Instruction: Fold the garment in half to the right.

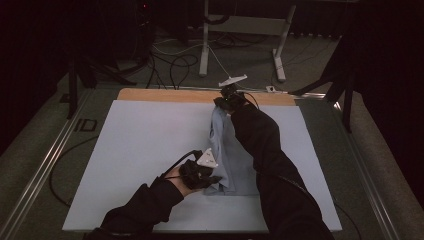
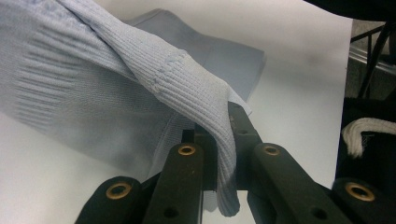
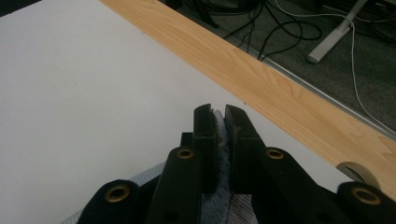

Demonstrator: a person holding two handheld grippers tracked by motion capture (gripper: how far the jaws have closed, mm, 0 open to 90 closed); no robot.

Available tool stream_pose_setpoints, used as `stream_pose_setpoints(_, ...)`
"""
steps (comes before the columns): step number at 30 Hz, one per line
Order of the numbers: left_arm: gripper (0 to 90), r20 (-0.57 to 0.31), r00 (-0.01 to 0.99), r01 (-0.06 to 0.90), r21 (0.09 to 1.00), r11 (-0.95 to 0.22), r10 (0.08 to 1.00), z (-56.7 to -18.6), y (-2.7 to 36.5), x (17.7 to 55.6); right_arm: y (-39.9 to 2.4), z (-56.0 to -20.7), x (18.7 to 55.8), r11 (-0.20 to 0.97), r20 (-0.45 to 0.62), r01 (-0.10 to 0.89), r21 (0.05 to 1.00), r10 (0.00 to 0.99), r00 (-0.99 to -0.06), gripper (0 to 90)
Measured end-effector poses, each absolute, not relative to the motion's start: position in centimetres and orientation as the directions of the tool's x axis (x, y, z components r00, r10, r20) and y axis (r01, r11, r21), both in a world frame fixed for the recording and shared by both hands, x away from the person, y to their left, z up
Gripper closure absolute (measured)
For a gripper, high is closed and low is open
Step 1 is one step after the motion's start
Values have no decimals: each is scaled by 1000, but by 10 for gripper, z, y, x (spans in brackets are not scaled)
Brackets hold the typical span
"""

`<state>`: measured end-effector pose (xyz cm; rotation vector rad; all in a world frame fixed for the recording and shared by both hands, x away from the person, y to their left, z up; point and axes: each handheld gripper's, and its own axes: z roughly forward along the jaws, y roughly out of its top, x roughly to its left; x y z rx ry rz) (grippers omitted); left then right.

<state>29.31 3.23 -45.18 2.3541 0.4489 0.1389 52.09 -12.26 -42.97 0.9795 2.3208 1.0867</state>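
Both my tongs grip a pale blue ribbed knit garment stretched over the white table surface.

At left, near the surface's front edge, my left gripper is clenched on a ribbed hem. At right, by the far wooden edge, my right gripper pinches another fold. I judge the knit soft, light and stretchy, so it will sag between grips; hems and corners hold best.
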Motion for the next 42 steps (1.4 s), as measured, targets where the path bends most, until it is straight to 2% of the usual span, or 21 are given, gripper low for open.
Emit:
stream_pose_setpoints(21, 870, -12, 950, 250, 630, -735, 313, -469, -15, 300, -152, -455, 526, 454, -28, 435, 777, 716, -698, 843)
stream_pose_setpoints(42, 869, -43, 936, 307, 583, -752, 348, -498, -46, 313, -159, -482, 538, 459, 16, 488, 742, 716, -698, 820)
